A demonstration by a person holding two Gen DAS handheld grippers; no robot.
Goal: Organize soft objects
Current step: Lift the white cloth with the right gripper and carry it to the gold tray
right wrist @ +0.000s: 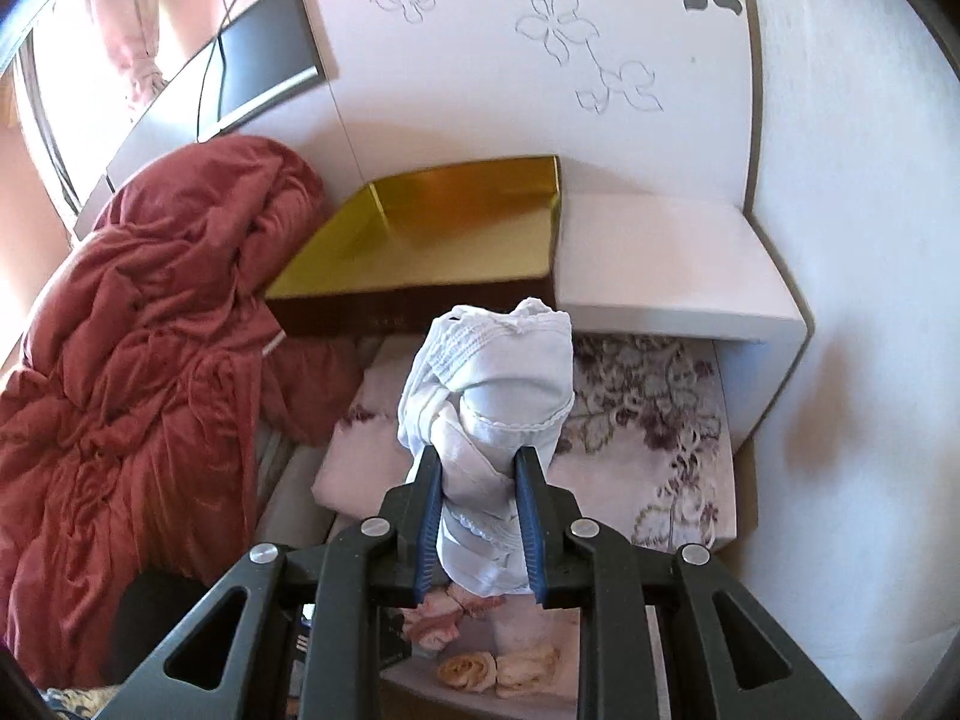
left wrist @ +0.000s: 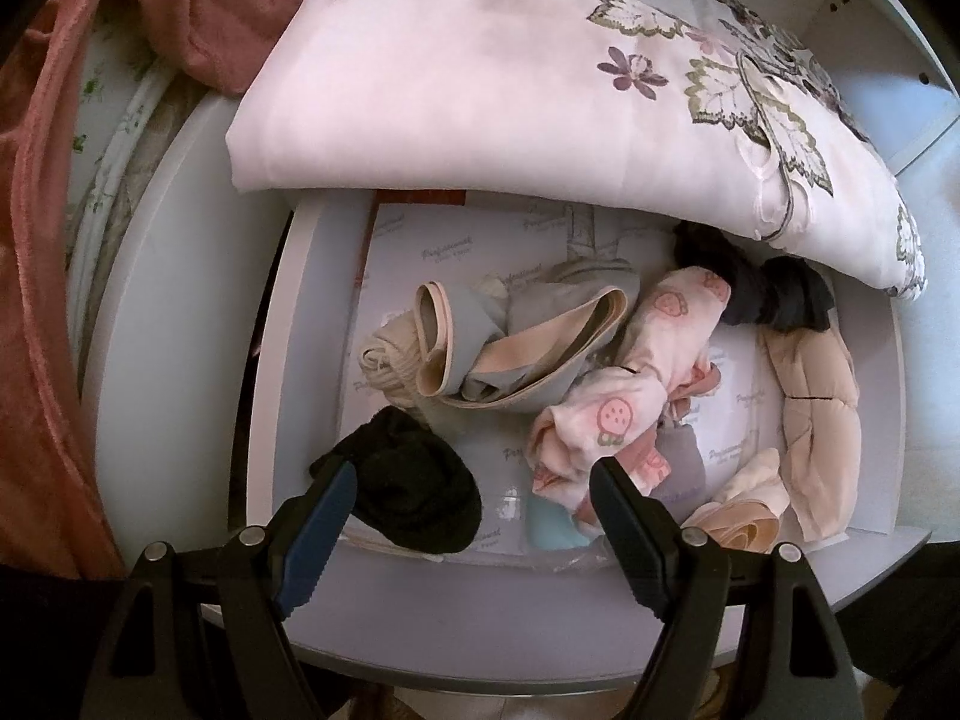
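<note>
In the pale grey open drawer, lined with printed white paper, lay a loose heap of small soft garments: a black knitted sock at the near left, a grey-and-beige elastic-edged undergarment in the middle, a pink strawberry-print cloth just right of it, a beige padded piece along the right side and dark socks towards the back. A folded white quilt with purple flowers and green leaves overhung the rear of the drawer, and a rust-pink blanket hung at the left. The left gripper was poised above the drawer, pointing steeply down, its fingers spread wide with nothing between them; the left blue pad stood over the edge of the black sock, though contact could not be confirmed. The right gripper was raised clear of the drawer, its fingers clamped tight on a rolled white lace-trimmed cloth bundle, which stood up between the pads and projected beyond the tips. Behind that bundle sat a shallow brown box with a gold interior, empty as far as visible, resting beside a white shelf block. A crumpled rust-red duvet lay heaped to the left, touching the box's near corner.
</note>
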